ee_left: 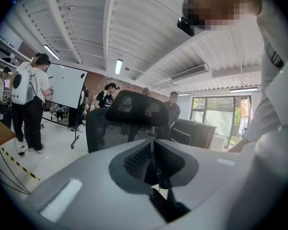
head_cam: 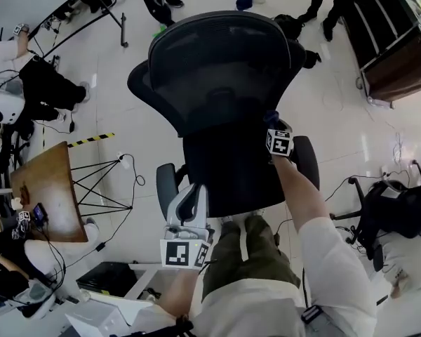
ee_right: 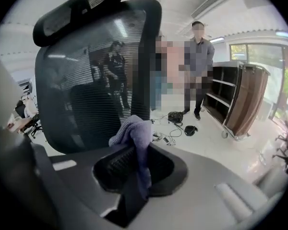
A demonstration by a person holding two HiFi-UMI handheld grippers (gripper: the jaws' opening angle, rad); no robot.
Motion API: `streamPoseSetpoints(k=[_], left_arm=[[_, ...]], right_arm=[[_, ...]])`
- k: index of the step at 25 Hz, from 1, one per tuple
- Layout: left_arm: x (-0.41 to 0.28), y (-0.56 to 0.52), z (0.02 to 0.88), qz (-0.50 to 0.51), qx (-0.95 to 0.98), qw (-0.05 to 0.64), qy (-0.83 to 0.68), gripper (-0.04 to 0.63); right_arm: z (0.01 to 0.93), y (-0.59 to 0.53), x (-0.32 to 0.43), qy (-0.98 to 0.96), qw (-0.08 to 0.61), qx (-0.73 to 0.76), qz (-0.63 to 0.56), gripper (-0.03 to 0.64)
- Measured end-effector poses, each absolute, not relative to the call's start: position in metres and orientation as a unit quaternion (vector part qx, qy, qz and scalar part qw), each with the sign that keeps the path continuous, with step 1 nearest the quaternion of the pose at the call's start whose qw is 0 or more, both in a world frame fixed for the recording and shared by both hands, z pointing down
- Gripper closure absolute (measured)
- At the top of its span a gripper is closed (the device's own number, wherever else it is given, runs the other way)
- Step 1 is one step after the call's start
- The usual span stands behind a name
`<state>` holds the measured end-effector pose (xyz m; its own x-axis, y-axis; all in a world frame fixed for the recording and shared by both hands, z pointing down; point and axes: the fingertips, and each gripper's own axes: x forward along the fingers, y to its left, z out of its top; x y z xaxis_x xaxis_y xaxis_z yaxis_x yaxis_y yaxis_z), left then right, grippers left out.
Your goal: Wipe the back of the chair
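Chair: A black mesh-backed office chair [head_cam: 217, 69] with a headrest is seen on the pale glossy floor [head_cam: 337, 118], directly before the person. Its seat is nearest the person's legs and its backrest lies beyond.
Right claw: The right claw [ee_right: 133, 159] is clamped on a crumpled lilac-blue cloth [ee_right: 134, 133], which bulges up past the tips. It is held at the lower right edge of the backrest. Whether the cloth touches the mesh cannot be told.
Left claw: The left claw [ee_left: 152, 159] is seen with its jaws pressed together and nothing between them. It is held low, just beside the left armrest [head_cam: 166, 184] and apart from the backrest.
In the way: The seat and the right armrest [head_cam: 307, 159] lie between the person and the backrest, and the right arm is stretched over them.
Left surroundings: A brown wooden table [head_cam: 45, 188], a black wire frame [head_cam: 102, 184] and a strip of yellow-and-black tape [head_cam: 91, 140] are seen on that side. A whiteboard on a stand [ee_left: 65, 85] stands farther off.
Right surroundings: A dark shelf cart with brown panels [ee_right: 240, 99] stands against the far side. A second black office chair [head_cam: 400, 213] is placed near the person's right.
Behind the chair: Dark bags and loose cables [ee_right: 177, 117] lie on the floor, and several people are standing there.
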<state>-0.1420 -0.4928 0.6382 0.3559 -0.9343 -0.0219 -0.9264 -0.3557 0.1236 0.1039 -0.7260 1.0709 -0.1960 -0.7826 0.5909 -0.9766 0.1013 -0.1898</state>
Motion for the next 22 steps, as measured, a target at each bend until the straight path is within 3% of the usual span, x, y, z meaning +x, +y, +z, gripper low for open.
streamPoseSetpoints(k=[4, 8, 12, 14, 18, 22], left_arm=[[-0.126, -0.487, 0.607, -0.038, 0.823, 0.043, -0.565, 0.477], [-0.144, -0.413, 0.573, -0.020, 0.810, 0.039, -0.584, 0.477], [-0.166, -0.346, 0.541, -0.047, 0.809, -0.028, -0.585, 0.490], [-0.173, -0.326, 0.524, -0.070, 0.803, -0.056, -0.589, 0.509], [-0.169, -0.305, 0.491, -0.085, 0.802, -0.090, -0.584, 0.529], [-0.163, -0.296, 0.480, -0.091, 0.808, -0.101, -0.574, 0.535]], right_arm=[[0.975, -0.713, 0.075, -0.766, 0.093, 0.587, 0.244, 0.568], [0.806, -0.584, 0.030, -0.809, 0.027, 0.558, 0.184, 0.568], [0.619, -0.455, 0.003, -0.837, -0.112, 0.532, 0.059, 0.568], [0.549, -0.399, -0.002, -0.846, -0.141, 0.514, 0.013, 0.566], [0.474, -0.323, 0.009, -0.848, -0.168, 0.501, -0.038, 0.566], [0.467, -0.303, 0.013, -0.849, -0.172, 0.499, -0.035, 0.565]])
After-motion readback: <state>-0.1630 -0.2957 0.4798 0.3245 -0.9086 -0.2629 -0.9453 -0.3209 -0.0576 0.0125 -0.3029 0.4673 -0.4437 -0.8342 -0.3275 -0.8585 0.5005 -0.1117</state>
